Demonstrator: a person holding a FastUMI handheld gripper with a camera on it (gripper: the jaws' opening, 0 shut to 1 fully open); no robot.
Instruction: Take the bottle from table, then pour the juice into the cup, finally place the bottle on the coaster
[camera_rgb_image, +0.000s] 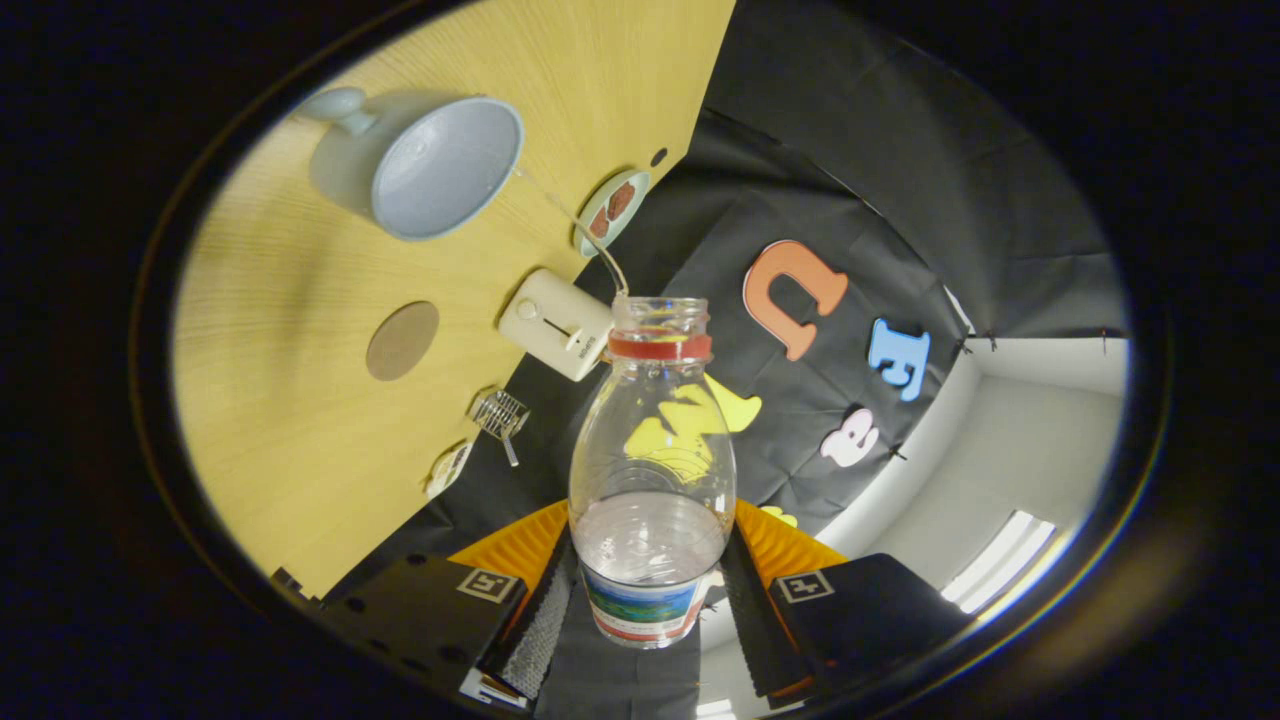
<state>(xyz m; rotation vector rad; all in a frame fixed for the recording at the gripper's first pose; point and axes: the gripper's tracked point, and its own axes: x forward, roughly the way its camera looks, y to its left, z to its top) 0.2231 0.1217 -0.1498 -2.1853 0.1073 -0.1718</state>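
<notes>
The bottle (652, 470) is held at the lower middle of the frame, clamped between the two fingers of the gripper (650, 590), which press on its lower body from either side. The cap is off, a red ring sits below the open mouth, and the bottle looks nearly empty, with at most a little clear liquid near the base. The whole view is rolled, so that the wooden table (300, 430) fills the upper left and the booth wall the right; the bottle is therefore judged to be tipped well over, as pouring calls for.

The cup (425, 165), a pale handled mug, stands on the table at the upper left, its opening turned toward the camera. A thin curved thread is seen running from the bottle mouth toward the cup; it may be a stream of liquid, but that cannot be told for certain. The round brown coaster (402, 340) lies bare at the centre left, well apart from the cup, presumably kept free for the bottle.

Near the table's far edge a cream toaster (556, 322), a small plate (613, 208) with brown pieces and a small wire rack (499, 414) are seen.

A coloured label is wrapped round the bottle's base; its writing is too small to be read.
</notes>
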